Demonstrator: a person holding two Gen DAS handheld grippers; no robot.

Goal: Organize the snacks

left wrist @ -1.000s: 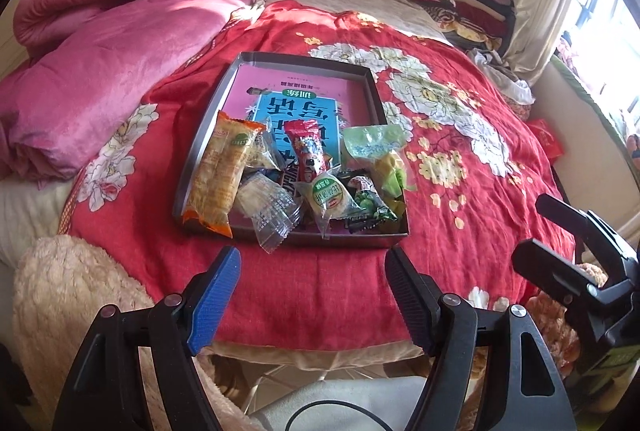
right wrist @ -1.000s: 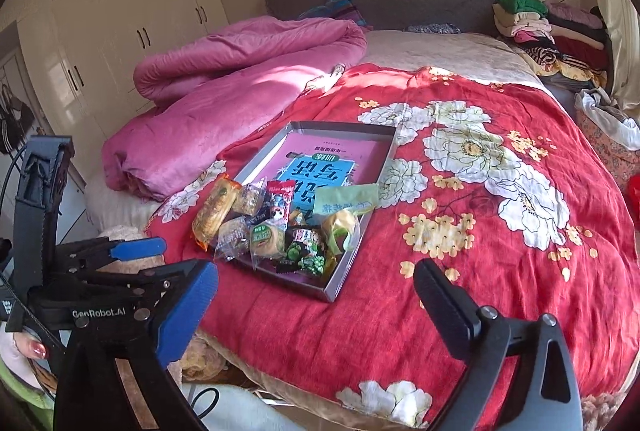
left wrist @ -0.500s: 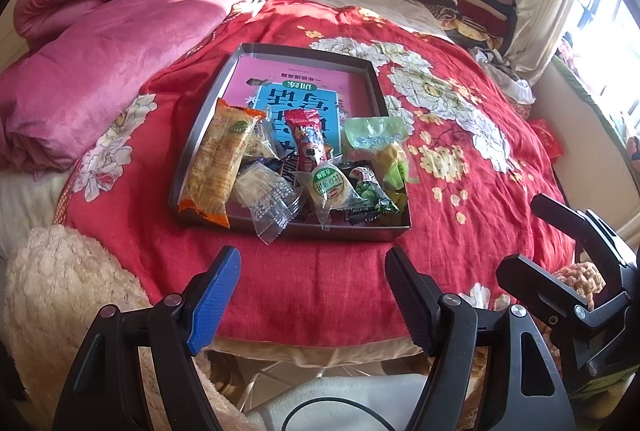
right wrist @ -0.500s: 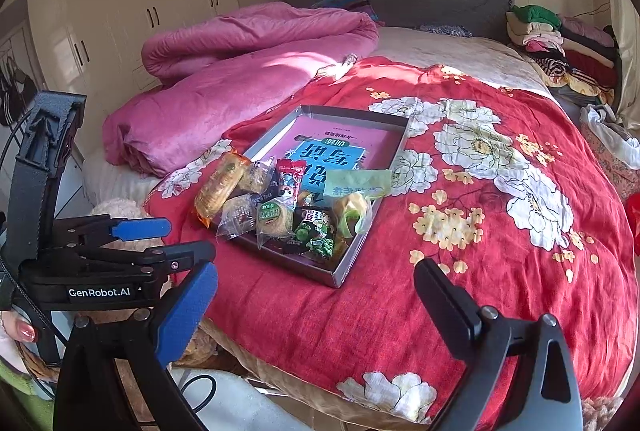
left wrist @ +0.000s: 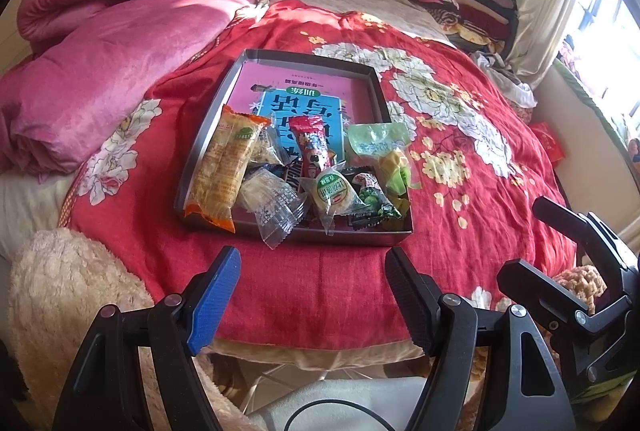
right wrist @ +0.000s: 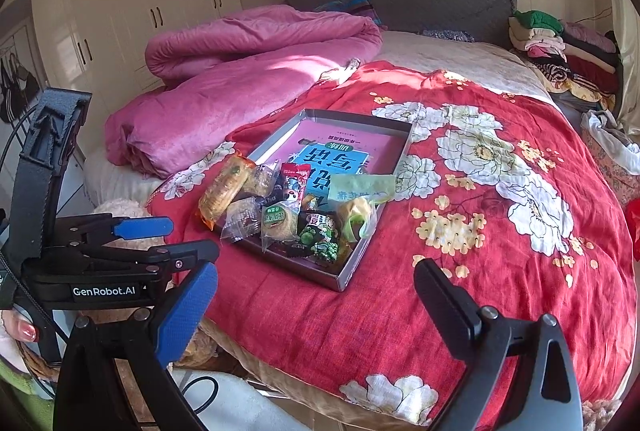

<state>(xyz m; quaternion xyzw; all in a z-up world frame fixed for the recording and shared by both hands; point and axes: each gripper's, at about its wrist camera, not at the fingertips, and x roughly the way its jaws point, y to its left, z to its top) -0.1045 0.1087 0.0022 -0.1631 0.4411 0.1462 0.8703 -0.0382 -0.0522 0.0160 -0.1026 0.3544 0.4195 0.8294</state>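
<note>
- A gray tray (left wrist: 378, 87) is sitting on a red flowery blanket (left wrist: 460, 159) on a bed.
- A pink and blue book (left wrist: 296, 99) is lying flat in the tray, under the snacks.
- The snacks are piling up at the near end of the tray.
- A long orange pack (left wrist: 224, 167) is lying along the tray's left side, and its end is sticking out over the near rim.
- A red pack (left wrist: 314, 145) is lying in the middle, on the book.
- A clear pack (left wrist: 272, 203) is hanging over the near rim.
- A round cake pack with a green label (left wrist: 332, 191) is sitting beside a dark green pea pack (left wrist: 374, 201).
- A light green bag (left wrist: 380, 143) is lying on the right side of the tray.
- The left gripper (left wrist: 312, 291) is hanging over the near edge of the bed, in front of the tray. Its jaws are standing wide open and nothing is between them.
- The right gripper (right wrist: 316, 295) is also hanging over the bed edge, near the tray. Its jaws are wide open and holding nothing.
- A big pink quilt (left wrist: 120, 43) is lying bunched up on the left of the bed.
- Folded clothes (right wrist: 560, 43) are sitting stacked at the far right by the headboard.
</note>
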